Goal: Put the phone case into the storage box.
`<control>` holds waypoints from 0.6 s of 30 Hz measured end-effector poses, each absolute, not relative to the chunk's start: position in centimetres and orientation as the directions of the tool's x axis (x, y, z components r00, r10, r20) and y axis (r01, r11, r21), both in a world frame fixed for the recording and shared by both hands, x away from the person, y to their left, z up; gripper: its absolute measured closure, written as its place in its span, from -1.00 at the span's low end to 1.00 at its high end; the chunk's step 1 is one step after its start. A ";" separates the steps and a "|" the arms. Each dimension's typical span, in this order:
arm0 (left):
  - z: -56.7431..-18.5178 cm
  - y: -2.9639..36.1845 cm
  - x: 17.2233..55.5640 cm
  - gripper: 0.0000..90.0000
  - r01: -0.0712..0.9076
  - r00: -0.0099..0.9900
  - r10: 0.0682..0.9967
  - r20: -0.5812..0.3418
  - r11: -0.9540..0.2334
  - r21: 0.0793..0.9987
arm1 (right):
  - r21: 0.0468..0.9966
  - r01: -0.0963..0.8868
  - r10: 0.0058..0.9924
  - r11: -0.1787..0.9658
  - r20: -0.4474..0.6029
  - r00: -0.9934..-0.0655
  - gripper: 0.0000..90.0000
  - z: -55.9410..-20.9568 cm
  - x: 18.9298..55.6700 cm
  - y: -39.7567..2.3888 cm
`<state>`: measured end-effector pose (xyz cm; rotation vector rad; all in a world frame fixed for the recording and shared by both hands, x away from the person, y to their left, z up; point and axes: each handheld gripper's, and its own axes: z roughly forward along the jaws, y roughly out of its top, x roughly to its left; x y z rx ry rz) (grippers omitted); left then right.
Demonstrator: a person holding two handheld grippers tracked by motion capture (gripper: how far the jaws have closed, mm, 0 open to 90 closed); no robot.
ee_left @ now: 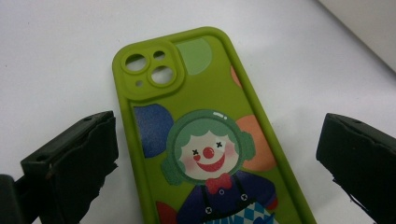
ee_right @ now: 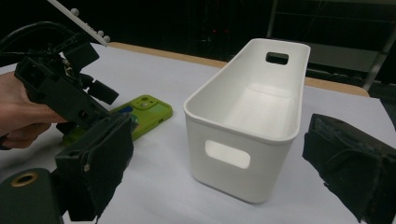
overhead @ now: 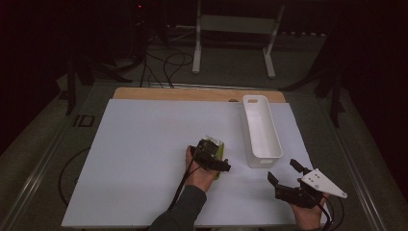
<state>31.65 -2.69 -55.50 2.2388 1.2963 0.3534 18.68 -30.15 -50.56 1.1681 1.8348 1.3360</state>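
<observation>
Progress looks early — green clown-print phone case (ee_left: 205, 140) lies ungripped between left gripper's (overhead: 212, 159) wide jaws; right gripper (overhead: 287, 179) wide, empty; white plastic bin (overhead: 260, 130) empty.

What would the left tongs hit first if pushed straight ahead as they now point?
Probably the green phone case, lying flat on the white table between the open jaws of the left tongs.

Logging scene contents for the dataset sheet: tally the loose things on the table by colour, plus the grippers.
Green: 1, the phone case, lying flat between the left gripper's open jaws
White: 1, the bin, empty, standing apart from the case
Black grippers: 2, left and right gripper, both open
Total: 2 things, 2 grippers
</observation>
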 end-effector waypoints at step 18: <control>-56.4 -2.7 32.0 -1.00 0.764 0.488 0.872 -0.038 -0.405 0.502 | 0.944 0.311 0.895 0.109 0.043 -0.444 -0.82 -50.5 18.6 -30.2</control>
